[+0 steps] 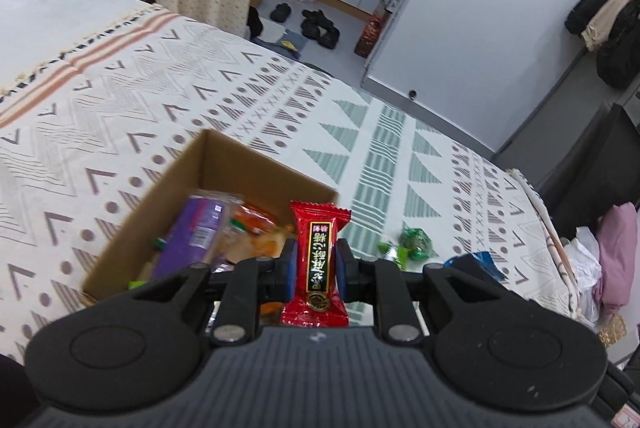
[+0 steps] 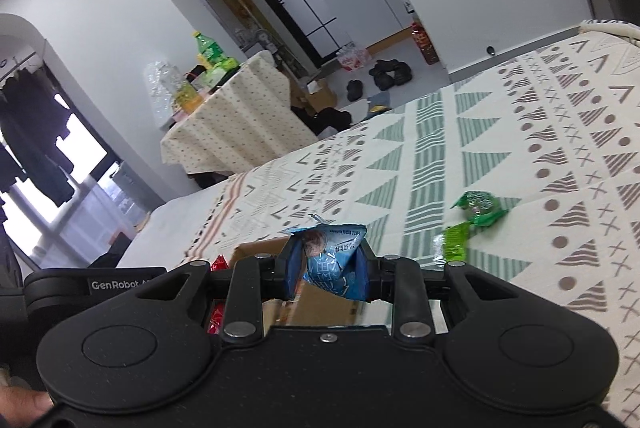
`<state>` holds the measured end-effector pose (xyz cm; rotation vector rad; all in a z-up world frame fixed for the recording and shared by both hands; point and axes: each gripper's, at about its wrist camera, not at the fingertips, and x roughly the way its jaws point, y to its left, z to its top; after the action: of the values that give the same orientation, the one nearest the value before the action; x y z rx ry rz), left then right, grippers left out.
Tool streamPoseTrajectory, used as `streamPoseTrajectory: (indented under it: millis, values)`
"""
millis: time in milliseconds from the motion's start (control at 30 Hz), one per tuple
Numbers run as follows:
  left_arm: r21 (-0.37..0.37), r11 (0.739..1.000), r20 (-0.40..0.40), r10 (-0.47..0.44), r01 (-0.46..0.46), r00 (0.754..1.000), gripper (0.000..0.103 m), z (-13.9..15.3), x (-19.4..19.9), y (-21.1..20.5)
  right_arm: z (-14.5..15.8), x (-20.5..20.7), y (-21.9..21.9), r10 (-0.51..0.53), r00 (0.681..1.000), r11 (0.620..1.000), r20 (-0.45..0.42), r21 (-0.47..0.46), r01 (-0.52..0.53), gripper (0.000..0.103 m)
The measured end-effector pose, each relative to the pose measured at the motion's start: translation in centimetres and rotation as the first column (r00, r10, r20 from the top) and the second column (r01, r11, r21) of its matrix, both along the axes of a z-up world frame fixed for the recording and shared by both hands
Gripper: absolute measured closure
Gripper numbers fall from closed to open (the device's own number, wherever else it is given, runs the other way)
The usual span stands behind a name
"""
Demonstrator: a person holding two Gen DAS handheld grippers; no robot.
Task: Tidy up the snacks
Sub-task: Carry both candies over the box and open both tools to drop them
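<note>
The left tongs [image 1: 316,266] clench a red snack packet [image 1: 318,260] upright above the open cardboard box [image 1: 160,195] of snacks on the bed [image 1: 120,99]. The right tongs [image 2: 326,270] grip a crumpled blue snack packet [image 2: 334,260]. Farther off, two green candies [image 2: 472,216] lie on the patterned bedspread.

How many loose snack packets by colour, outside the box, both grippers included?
Red, in left gripper: 1, red packet
Blue, in right gripper: 1, blue packet
Green, on the bedspread: 2, green packets
Total: 4
</note>
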<state>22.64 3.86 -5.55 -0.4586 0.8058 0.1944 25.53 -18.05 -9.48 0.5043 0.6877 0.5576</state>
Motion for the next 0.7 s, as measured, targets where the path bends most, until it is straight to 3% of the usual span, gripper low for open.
streamPoseTrajectory:
  millis: [333, 700]
  values:
    - [0.015, 0.999, -0.004, 0.05, -0.05, 0.999, 0.085, 0.3, -1.4, 3.5, 0.3, -1.3, 2.7, 0.037, 0.999, 0.999, -0.001, 0.031, -0.037, 0.075]
    - [-0.001, 0.995, -0.046, 0.098, -0.098, 0.994, 0.085, -1.3, -2.2, 6.8, 0.5, -1.6, 5.8, 0.116, 0.993, 0.991, -0.023, 0.063, -0.114, 0.075]
